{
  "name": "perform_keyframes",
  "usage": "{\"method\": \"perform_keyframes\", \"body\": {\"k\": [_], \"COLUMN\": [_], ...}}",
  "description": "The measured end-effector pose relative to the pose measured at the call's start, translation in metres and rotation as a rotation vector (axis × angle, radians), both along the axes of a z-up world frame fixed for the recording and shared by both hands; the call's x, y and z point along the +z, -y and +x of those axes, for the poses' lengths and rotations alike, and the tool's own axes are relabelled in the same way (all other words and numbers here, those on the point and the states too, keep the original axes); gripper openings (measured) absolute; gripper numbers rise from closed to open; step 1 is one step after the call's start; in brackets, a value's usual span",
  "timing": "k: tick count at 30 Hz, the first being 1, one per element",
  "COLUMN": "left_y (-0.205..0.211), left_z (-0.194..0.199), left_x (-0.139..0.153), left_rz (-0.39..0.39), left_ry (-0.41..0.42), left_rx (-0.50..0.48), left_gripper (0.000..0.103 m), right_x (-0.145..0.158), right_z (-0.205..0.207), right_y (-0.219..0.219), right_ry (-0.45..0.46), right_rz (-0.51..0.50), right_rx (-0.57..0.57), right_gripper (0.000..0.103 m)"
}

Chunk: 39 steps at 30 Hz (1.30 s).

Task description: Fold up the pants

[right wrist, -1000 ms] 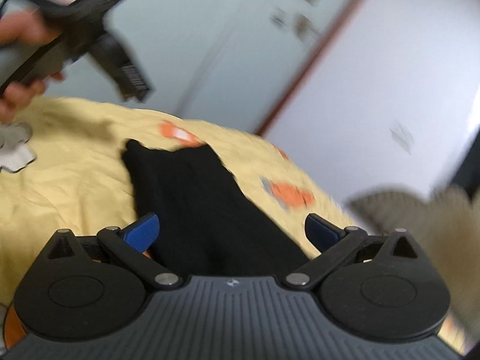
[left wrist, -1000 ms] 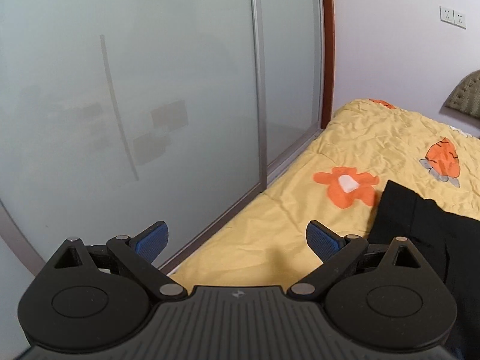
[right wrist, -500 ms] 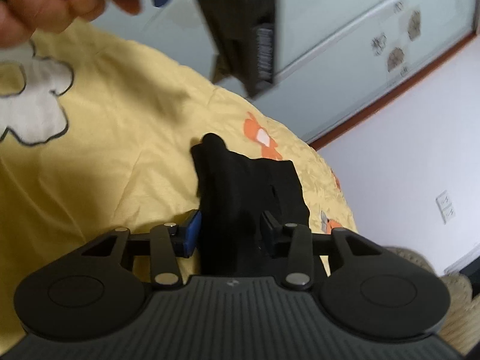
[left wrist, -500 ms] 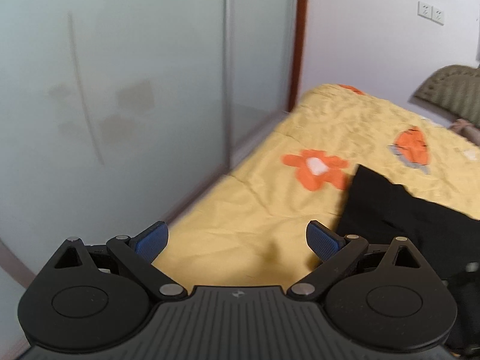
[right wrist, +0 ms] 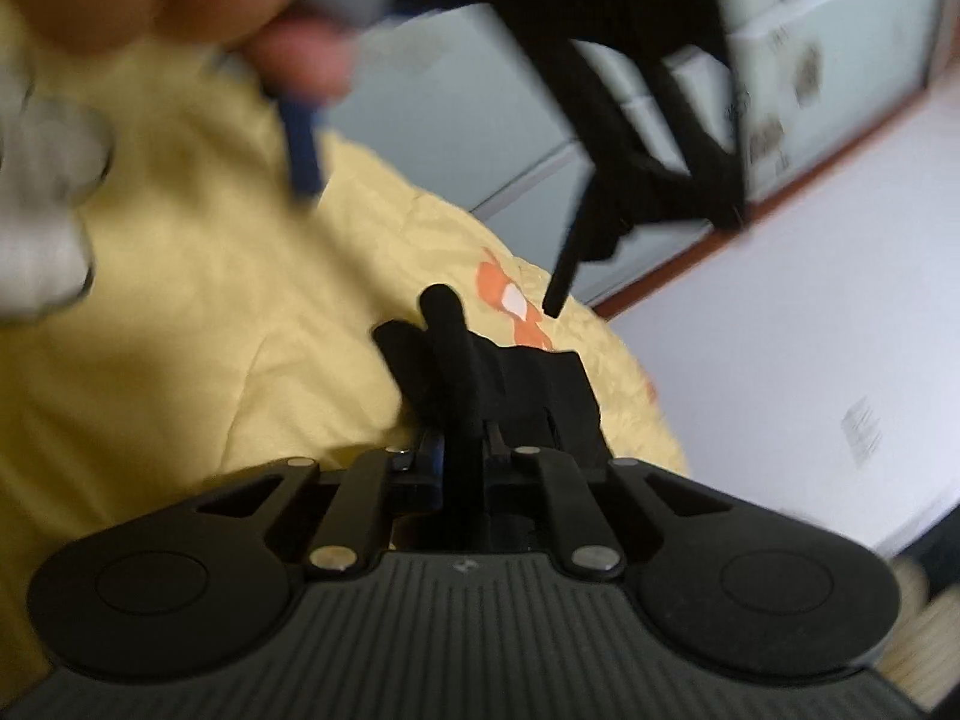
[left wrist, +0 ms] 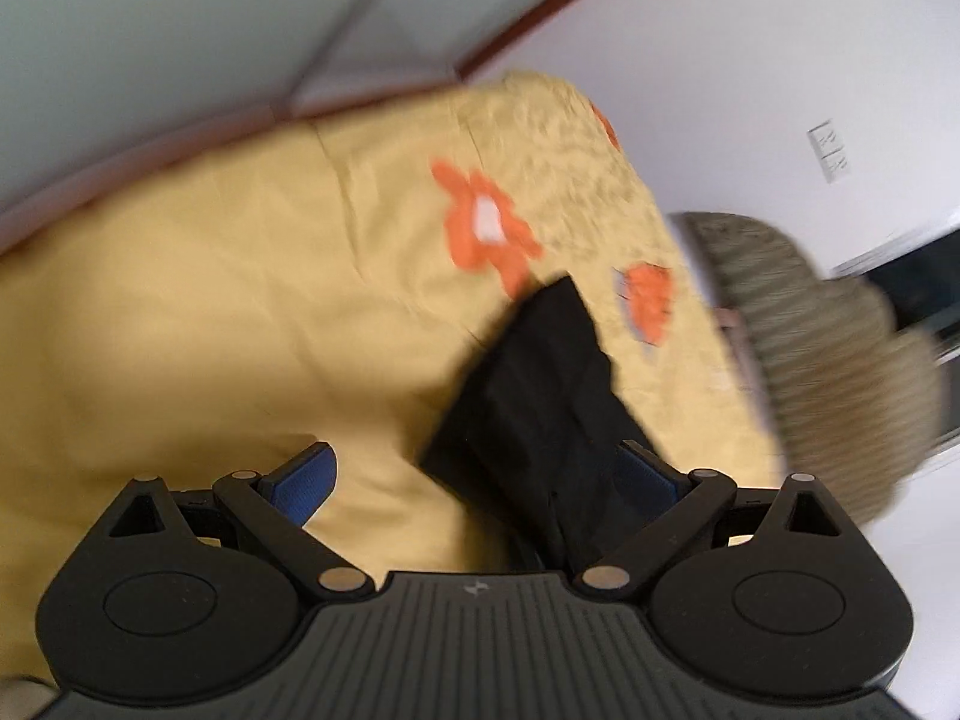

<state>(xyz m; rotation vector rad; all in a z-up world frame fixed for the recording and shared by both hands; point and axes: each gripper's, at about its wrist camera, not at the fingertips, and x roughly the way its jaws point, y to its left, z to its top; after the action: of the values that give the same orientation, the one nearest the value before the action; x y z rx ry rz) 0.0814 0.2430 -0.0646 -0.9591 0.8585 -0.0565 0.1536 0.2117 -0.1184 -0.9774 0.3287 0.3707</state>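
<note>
The black pants (left wrist: 540, 396) lie on the yellow bedspread (left wrist: 210, 324). In the left wrist view my left gripper (left wrist: 474, 474) is open, its blue pads wide apart, with the near end of the pants lying between them toward the right pad. In the right wrist view my right gripper (right wrist: 461, 450) is shut on a bunched fold of the pants (right wrist: 510, 378), which rises between its closed fingers. The left gripper and the hand holding it hang blurred across the top of the right wrist view (right wrist: 648, 120).
The bedspread has orange flower prints (left wrist: 486, 228). Frosted sliding doors (left wrist: 180, 18) run along the far side of the bed. A knitted beige cushion (left wrist: 828, 354) lies at the right end. A white wall with a socket (left wrist: 831, 150) stands behind.
My right gripper has closed fully on the pants fold. My left gripper has swung right and down over the near end of the pants, still open.
</note>
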Motion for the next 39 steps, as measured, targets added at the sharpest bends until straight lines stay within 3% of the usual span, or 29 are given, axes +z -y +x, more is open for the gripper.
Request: {"method": "perform_keyframes", "body": {"k": [5,9,12,13,15,18,21,23,25,26,29,30,31,34,37,39], "left_y": [0.011,0.014,0.018,0.021,0.025,0.031,0.030,0.030,0.032,0.034,0.040,0.043,0.046,0.055,0.066,0.076], "left_z": [0.016,0.033,0.048,0.051,0.056,0.062,0.060,0.059,0.058,0.058,0.055,0.054,0.053,0.051,0.050,0.048], "left_x": [-0.015,-0.026,-0.032,-0.033,-0.033,-0.037,-0.038,-0.036,-0.031,-0.027,-0.017,-0.012,-0.006,0.007,0.023,0.035], "left_rz": [-0.156,-0.267,-0.345,-0.355,-0.353,-0.319,-0.307,-0.291,-0.244,-0.217,-0.160,-0.136,-0.112,-0.067,-0.027,0.009], "left_ry": [0.009,0.028,0.041,0.039,0.033,-0.015,-0.016,-0.008,0.004,0.011,0.031,0.042,0.054,0.079,0.115,0.151], "left_rx": [-0.014,0.040,0.029,0.022,-0.011,-0.020,-0.009,-0.015,-0.025,-0.029,-0.038,-0.044,-0.050,-0.064,-0.078,-0.104], "left_gripper": [0.099,0.099,0.095,0.090,0.054,0.023,0.021,0.020,0.020,0.020,0.019,0.019,0.019,0.019,0.019,0.019], "right_x": [0.029,0.038,0.039,0.039,0.040,0.042,0.041,0.040,0.036,0.031,0.015,0.012,0.009,0.009,0.018,0.027], "right_z": [0.006,0.011,0.016,0.018,0.015,0.019,0.021,0.019,0.011,0.004,-0.006,-0.005,-0.001,0.013,0.014,0.011], "right_y": [0.019,0.027,0.029,0.029,0.030,0.031,0.034,0.034,0.032,0.031,0.024,0.022,0.024,0.036,0.048,0.056], "right_ry": [-0.046,-0.075,-0.083,-0.083,-0.082,-0.081,-0.071,-0.078,-0.064,-0.024,0.070,0.080,0.055,-0.048,-0.062,-0.059], "right_rz": [0.158,0.214,0.226,0.228,0.237,0.258,0.262,0.244,0.192,0.163,0.038,0.026,0.034,0.114,0.190,0.251], "right_rx": [-0.034,-0.044,-0.047,-0.048,-0.052,-0.061,-0.075,-0.078,-0.087,-0.084,-0.090,-0.107,-0.131,-0.201,-0.220,-0.233], "right_gripper": [0.008,0.008,0.008,0.008,0.008,0.008,0.009,0.022,0.078,0.085,0.080,0.073,0.058,0.028,0.016,0.013]}}
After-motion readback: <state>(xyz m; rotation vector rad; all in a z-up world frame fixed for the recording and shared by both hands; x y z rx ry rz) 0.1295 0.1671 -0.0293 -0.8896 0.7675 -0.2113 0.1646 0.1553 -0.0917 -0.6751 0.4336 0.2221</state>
